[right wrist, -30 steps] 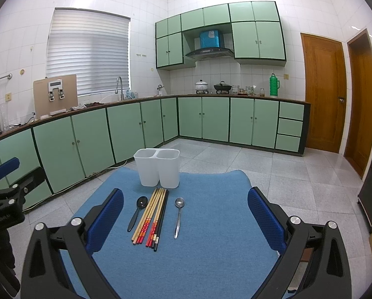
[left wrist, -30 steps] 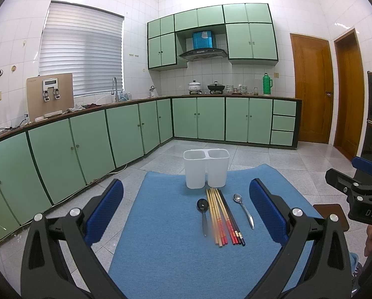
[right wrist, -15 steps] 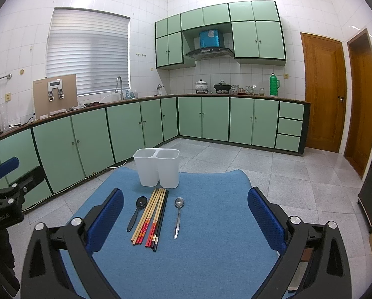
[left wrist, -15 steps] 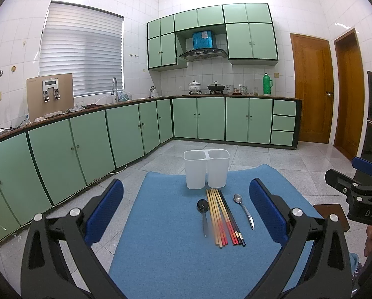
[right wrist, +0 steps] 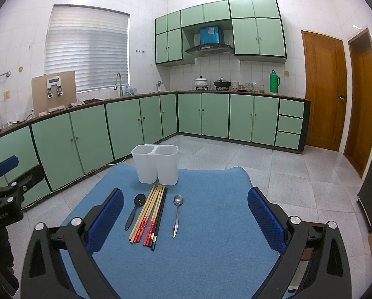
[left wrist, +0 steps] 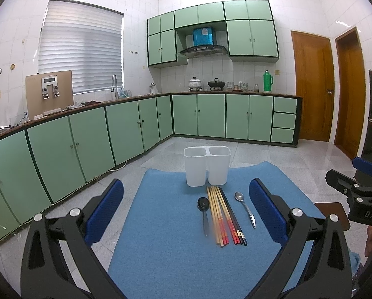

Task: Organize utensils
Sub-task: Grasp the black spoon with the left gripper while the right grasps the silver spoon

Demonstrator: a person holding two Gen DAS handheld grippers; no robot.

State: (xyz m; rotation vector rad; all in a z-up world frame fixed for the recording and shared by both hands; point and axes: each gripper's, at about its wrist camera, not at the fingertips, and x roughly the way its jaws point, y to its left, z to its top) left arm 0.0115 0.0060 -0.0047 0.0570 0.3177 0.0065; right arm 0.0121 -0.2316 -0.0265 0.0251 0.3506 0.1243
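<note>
Left gripper (left wrist: 186, 211) and right gripper (right wrist: 185, 211) both hung spread wide above the blue mat (right wrist: 210, 261), holding nothing. Chopsticks (right wrist: 149, 215) lay bundled between black spoon (right wrist: 136, 209) and steel spoon (right wrist: 177, 213), just before the white two-compartment holder (right wrist: 156, 164), seemingly empty.

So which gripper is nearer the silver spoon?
Right, though barely. The silver spoon lies between the right gripper's fingers; the left gripper has it toward its right finger.
</note>
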